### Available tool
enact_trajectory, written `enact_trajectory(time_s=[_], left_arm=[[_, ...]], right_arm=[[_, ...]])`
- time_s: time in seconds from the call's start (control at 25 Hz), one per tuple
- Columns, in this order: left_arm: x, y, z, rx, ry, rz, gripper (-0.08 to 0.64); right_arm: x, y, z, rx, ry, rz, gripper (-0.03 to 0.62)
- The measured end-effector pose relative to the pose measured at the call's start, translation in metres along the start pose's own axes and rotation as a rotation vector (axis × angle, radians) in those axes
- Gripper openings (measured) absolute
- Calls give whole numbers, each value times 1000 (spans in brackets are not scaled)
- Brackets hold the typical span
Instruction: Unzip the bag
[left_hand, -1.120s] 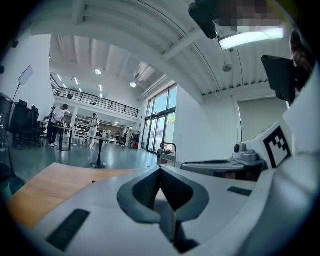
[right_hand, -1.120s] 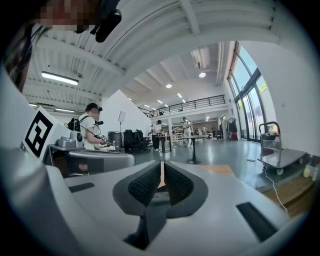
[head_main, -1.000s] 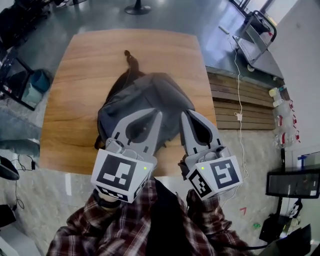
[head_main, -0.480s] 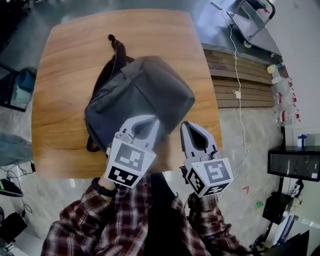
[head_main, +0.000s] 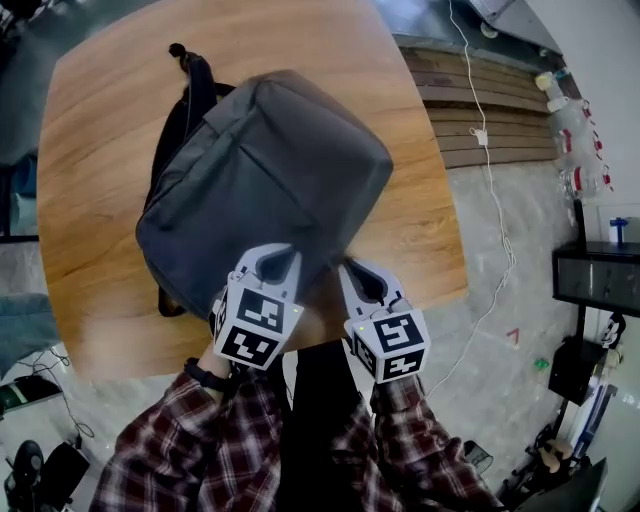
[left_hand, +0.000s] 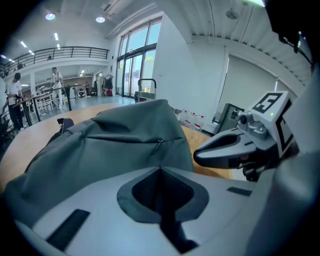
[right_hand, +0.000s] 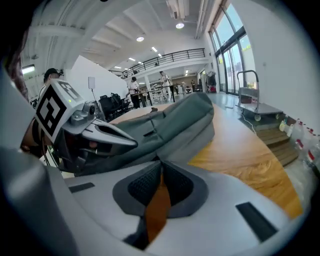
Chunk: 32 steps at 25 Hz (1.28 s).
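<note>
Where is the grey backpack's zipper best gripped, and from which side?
Likely the small pull tab dangling on the backpack: it hangs free of the fabric, so jaws can close across it. Come from the near edge with the left gripper, which points straight at it.

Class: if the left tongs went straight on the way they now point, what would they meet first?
Most likely the grey backpack, lying directly ahead of the left tongs; the gap is hard to judge.
</note>
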<state>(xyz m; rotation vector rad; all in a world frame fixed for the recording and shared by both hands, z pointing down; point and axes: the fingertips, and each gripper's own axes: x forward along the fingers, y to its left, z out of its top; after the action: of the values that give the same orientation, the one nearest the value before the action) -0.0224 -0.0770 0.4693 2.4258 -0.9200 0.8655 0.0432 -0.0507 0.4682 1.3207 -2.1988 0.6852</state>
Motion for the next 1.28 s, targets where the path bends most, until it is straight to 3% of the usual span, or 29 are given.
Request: enact_trajectory(time_s=[0.08, 0.24, 0.44, 0.6, 0.68, 0.84, 0.96, 1.04, 1.08, 1.2, 1.28], left_arm=[[5, 0, -4, -31, -6, -11, 9], [7, 0, -4, -55, -18, -13, 9], [8, -3, -5, -54, -19, -9, 9], [8, -3, -4, -38, -17, -4, 9], [8, -4, -4, -33, -17, -4, 9], [9, -3, -5, -34, -12, 1, 9], [10, -3, -7, -23, -6, 6, 9], [12, -5, -5, 55, -4, -8, 9], [13, -7, -3, 138, -5, -33, 9], [19, -19, 5, 492, -11, -162, 9], [26, -26, 8, 652, -11, -248, 9]], right_arm=[[10, 3, -18, -2, 55, 39, 14], [20, 11, -36, -5, 125, 160, 83], [32, 18, -41, -46, 200, 252, 87], [32, 22, -36, -103, 204, 269, 77], [29, 22, -34, -104, 187, 262, 25], [29, 22, -35, -63, 206, 273, 21], [33, 23, -36, -120, 254, 261, 20], [33, 22, -35, -194, 284, 231, 18], [32, 19, -34, -245, 293, 209, 18], [30, 7, -31, -370, 293, 150, 17], [30, -4, -30, -409, 288, 123, 17]])
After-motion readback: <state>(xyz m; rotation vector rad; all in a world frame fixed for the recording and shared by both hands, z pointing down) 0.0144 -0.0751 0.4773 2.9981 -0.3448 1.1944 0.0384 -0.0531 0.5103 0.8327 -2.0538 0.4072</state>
